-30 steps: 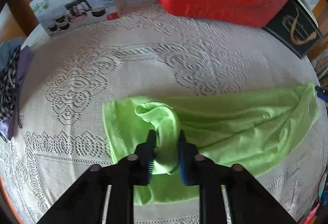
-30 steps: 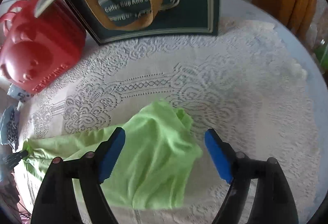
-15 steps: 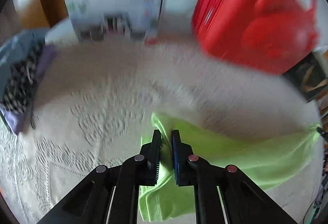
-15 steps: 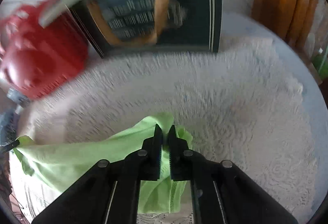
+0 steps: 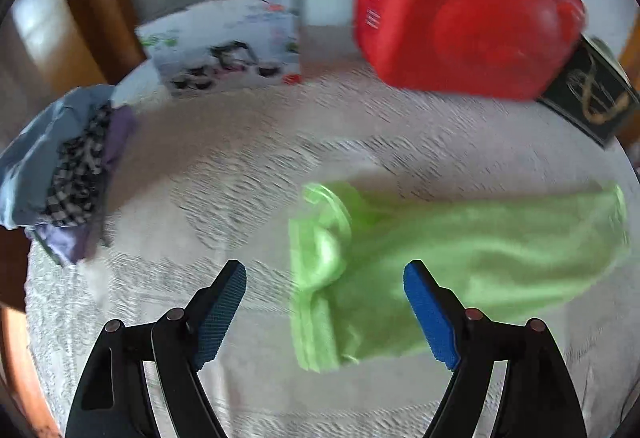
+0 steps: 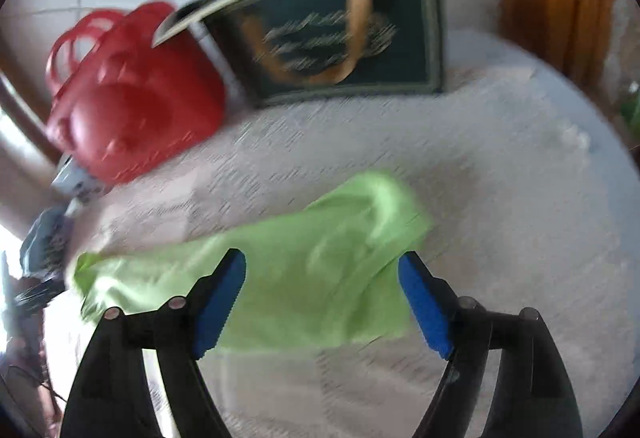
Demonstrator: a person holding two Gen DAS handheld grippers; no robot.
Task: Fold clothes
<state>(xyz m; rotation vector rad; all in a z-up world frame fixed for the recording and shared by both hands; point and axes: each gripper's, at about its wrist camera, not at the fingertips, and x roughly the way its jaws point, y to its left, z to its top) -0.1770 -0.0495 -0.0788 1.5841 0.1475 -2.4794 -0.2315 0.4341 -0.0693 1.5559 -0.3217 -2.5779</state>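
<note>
A: How did the two tools stand over the tabletop [image 5: 248, 173]?

B: Both were spread wide and held nothing. The left tool [image 5: 325, 290] hung above the lace-covered tabletop with the near-left end of the green garment [image 5: 460, 250] between its blue pads [image 5: 430, 312], though the cloth touched neither pad. The right tool [image 6: 322, 284] hung the same way over the garment's other end, its jaws apart on either side of the cloth.

A: And where did the garment lie?

B: Flat across the tabletop, a long bunched strip. In the left wrist view it ran from the centre toward 3 o'clock; in the right wrist view from the centre toward 9 o'clock.

A: Anything hard to make out?

B: Both views were smeared by motion, so the lace pattern and the garment's folds read as streaks. The red plastic case [image 5: 460, 5] sat at 1 o'clock in the left view, the printed cardboard box [image 5: 232, 41] at 11, the pile of other clothes [image 5: 68, 165] at 9, cut by the lens edge. The dark green bag [image 6: 340, 37] carried lettering too blurred to read.
</note>
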